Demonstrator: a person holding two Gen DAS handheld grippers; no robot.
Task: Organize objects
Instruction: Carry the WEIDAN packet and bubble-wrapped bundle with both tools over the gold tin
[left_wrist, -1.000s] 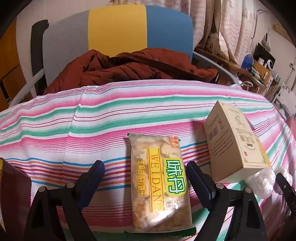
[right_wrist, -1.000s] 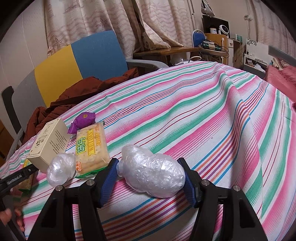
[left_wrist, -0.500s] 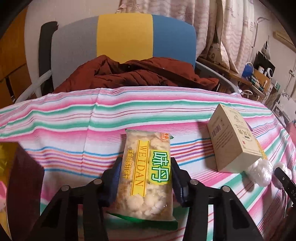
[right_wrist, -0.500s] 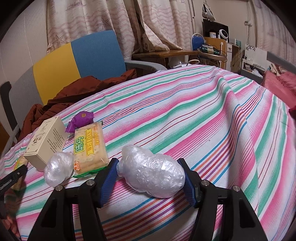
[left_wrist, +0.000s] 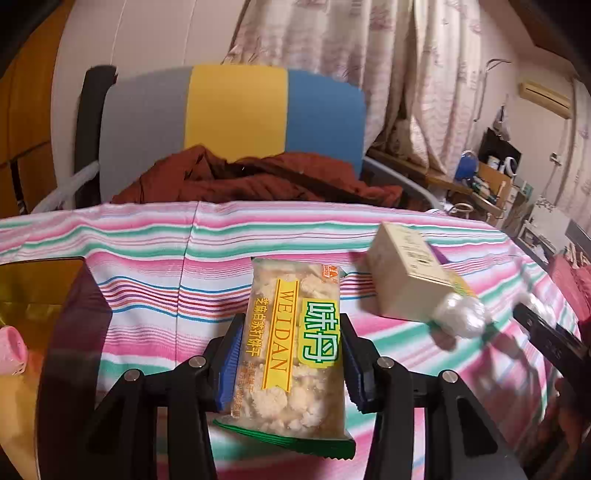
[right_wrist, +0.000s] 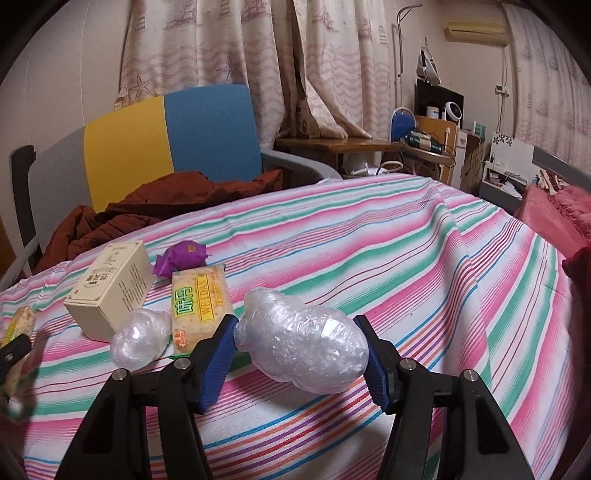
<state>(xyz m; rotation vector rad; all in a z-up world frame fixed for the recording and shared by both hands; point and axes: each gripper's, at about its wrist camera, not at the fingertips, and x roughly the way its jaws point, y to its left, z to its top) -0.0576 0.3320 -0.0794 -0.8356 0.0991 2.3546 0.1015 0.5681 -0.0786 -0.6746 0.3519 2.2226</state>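
My left gripper (left_wrist: 290, 363) is shut on a WEIDAN cracker packet (left_wrist: 291, 343) and holds it above the striped tablecloth (left_wrist: 147, 258). My right gripper (right_wrist: 301, 356) is shut on a large plastic-wrapped bundle (right_wrist: 303, 349), lifted off the cloth. A beige box (right_wrist: 110, 288) lies on the cloth, also in the left wrist view (left_wrist: 406, 280). Next to it are a small plastic-wrapped ball (right_wrist: 138, 341), a second WEIDAN packet (right_wrist: 199, 306) and a purple wrapped candy (right_wrist: 183, 256).
A dark box with a gold lining (left_wrist: 48, 332) stands at the left, holding a pink item (left_wrist: 13, 350). A grey, yellow and blue chair (left_wrist: 229, 114) with a brown jacket (left_wrist: 255, 181) stands behind the table. A red bed (right_wrist: 554, 218) is at the right.
My left gripper closed on the cracker packet and lifted it off the cloth. My right gripper kept its hold on the wrapped bundle and rose a little.
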